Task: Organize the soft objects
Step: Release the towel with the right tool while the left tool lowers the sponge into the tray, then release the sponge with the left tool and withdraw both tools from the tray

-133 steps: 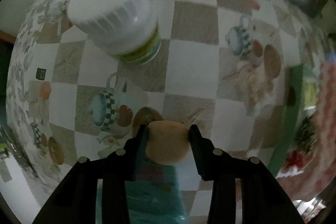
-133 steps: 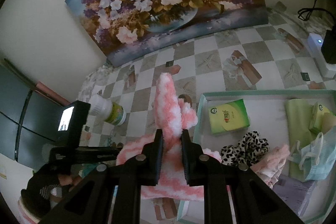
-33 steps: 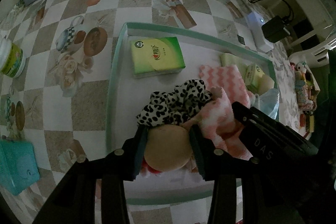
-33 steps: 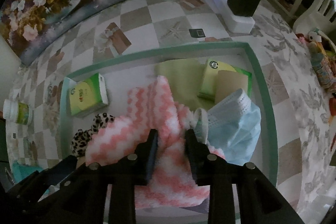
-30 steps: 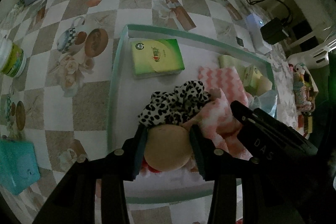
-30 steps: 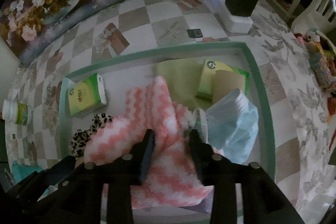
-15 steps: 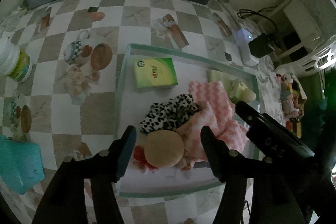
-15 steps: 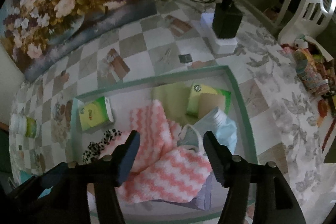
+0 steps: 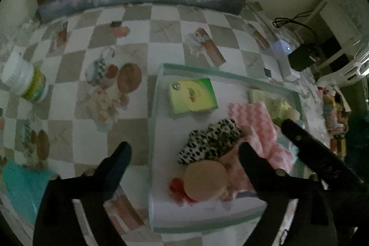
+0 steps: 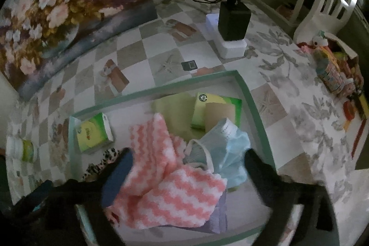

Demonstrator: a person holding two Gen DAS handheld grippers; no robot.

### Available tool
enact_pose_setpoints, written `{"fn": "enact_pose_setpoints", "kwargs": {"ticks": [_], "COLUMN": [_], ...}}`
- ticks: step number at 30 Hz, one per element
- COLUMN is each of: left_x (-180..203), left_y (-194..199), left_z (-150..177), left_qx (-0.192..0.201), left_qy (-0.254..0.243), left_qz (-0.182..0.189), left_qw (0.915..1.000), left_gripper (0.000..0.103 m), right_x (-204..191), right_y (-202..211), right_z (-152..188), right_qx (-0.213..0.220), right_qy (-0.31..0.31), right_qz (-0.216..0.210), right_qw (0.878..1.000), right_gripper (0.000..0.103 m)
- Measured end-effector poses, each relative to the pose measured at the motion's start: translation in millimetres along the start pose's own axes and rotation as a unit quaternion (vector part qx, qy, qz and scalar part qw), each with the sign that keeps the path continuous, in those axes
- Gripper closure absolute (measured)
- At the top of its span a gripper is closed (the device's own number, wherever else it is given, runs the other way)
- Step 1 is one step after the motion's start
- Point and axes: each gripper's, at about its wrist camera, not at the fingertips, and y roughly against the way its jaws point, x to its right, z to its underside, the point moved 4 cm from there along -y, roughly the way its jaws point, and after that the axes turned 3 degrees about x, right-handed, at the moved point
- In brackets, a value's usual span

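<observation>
Left wrist view: the left gripper (image 9: pixel 184 150), jaws just spread wide, holds nothing; the round sponge (image 9: pixel 206 179) lies in the tray (image 9: pixel 161 68) beside the leopard scrunchie (image 9: pixel 211 141). Right gripper (image 10: pixel 188 159), likewise just opened, hangs empty over the pink striped towel (image 10: pixel 166 188).

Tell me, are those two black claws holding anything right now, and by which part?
Nothing. The left gripper has just opened above the round tan puff, the right gripper above the pink-and-white cloth; both lie loose in the tray.
</observation>
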Motion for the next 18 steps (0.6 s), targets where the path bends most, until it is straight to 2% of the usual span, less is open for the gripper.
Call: {"fn": "enact_pose_setpoints", "kwargs": {"ticks": [2, 7, 18], "left_x": [-1, -5, -4], "left_y": [1, 4, 15], "left_z": [-2, -5, -4], "left_qx": [0.011, 0.016, 0.029], "left_qy": [-0.005, 0.004, -0.023], "left_qz": [-0.007, 0.002, -0.045], "left_qw": [0.9999, 0.9999, 0.9983], "left_gripper": [0.000, 0.000, 0.000], "right_x": [4, 8, 11], "right_y": [1, 1, 13], "right_z": [-1, -2, 2], "right_qx": [0.008, 0.013, 0.025], "right_qy": [-0.012, -0.028, -0.038], "right_qz": [0.003, 0.008, 0.026], "right_qw": [1.000, 0.999, 0.999], "right_gripper": [0.000, 0.000, 0.000]}}
